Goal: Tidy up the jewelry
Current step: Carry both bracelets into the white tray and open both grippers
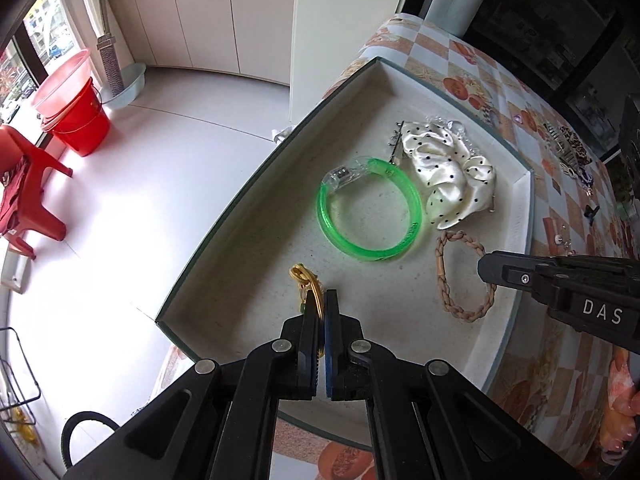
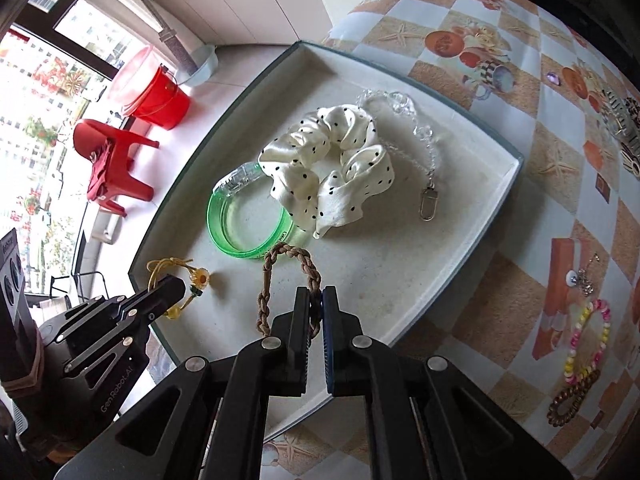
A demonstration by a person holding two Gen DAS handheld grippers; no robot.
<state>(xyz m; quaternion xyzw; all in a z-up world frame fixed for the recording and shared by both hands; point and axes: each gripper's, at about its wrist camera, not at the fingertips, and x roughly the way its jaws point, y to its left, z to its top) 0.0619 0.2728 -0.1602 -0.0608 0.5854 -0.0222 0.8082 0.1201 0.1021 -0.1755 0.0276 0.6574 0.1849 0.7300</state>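
Note:
A shallow white tray (image 1: 240, 216) (image 2: 500, 184) lies on the checked tablecloth. In it are a green bangle (image 1: 370, 212) (image 2: 240, 236), a white dotted scrunchie (image 1: 448, 168) (image 2: 332, 164) and a clear bead chain with a clasp (image 2: 424, 136). My left gripper (image 1: 320, 300) (image 2: 176, 284) is shut on a yellow cord bracelet (image 1: 306, 280) (image 2: 176, 266) with a small flower charm, low over the tray's near left corner. My right gripper (image 2: 316, 296) (image 1: 486, 266) is shut on a braided tan bracelet (image 2: 292, 268) (image 1: 452, 276), which hangs over the tray floor.
On the cloth to the right of the tray lie a pastel bead bracelet (image 2: 588, 344), a brown coil hair tie (image 2: 568, 400), a small charm (image 2: 580, 280) and a leopard hair claw (image 1: 568, 148). Left of the table, on the floor, stand a red bucket (image 1: 80, 120) and a red stool (image 1: 28, 200).

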